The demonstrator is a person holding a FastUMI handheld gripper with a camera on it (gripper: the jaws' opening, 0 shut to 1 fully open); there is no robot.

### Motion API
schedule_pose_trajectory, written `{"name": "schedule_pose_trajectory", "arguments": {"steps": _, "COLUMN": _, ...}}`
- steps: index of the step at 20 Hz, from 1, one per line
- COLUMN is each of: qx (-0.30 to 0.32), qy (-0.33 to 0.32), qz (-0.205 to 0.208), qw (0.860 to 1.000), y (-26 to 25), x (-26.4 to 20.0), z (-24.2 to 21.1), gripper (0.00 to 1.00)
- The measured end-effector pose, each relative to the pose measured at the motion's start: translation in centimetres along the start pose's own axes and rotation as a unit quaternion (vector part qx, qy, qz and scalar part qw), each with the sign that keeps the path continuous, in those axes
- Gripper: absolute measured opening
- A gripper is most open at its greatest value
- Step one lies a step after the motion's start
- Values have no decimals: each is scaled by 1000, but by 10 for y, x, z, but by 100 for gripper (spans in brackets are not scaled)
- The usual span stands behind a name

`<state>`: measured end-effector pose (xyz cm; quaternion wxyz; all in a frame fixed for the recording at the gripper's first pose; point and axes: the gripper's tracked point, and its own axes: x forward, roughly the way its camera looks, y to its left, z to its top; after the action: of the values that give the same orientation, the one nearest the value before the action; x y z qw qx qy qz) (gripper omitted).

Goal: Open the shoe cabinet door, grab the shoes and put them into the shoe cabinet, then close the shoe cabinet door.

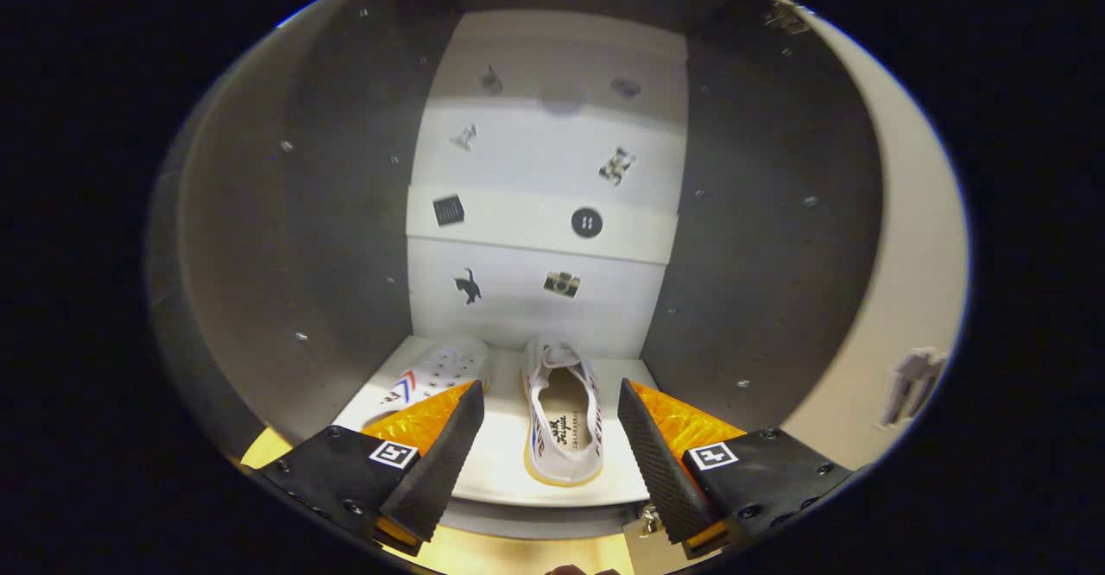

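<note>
My gripper (549, 424) points into the open grey shoe cabinet (760, 238), its two fingers spread wide with nothing pressed between them. In the gap, lying on the cabinet's pale bottom shelf (496, 458), is a white canvas shoe with red and blue side stripes and a tan sole (563, 415); its heel points toward me and its toe toward the back wall. Neither finger touches it, though it sits a little closer to my right finger than to my left. The second white canvas shoe of the pair (436, 372) lies just beyond my left finger, partly hidden behind it, its perforated toe angled toward the back. Both shoes are inside the cabinet, near the white back panel (544, 169), which carries small dark stickers (586, 222), among them a cat and a camera. The dark side walls rise on either hand.
</note>
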<state>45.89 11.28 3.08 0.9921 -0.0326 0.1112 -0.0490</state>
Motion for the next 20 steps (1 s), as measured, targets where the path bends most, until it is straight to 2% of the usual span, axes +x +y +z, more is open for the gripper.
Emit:
{"name": "schedule_pose_trajectory", "arguments": {"steps": 9, "qx": 27, "qy": -111, "qz": 26, "qw": 993, "y": -6, "x": -163, "z": 11, "gripper": 98}}
{"name": "schedule_pose_trajectory", "arguments": {"steps": 15, "qx": 35, "qy": -127, "qz": 63, "qw": 989, "y": 4, "x": -244, "z": -9, "gripper": 97}}
{"name": "schedule_pose_trajectory", "arguments": {"steps": 17, "qx": 36, "qy": -139, "qz": 89, "qw": 986, "y": 10, "x": -274, "z": -13, "gripper": 97}}
{"name": "schedule_pose_trajectory", "arguments": {"steps": 20, "qx": 29, "qy": -118, "qz": 104, "qw": 987, "y": 7, "x": -304, "z": -32, "gripper": 97}}
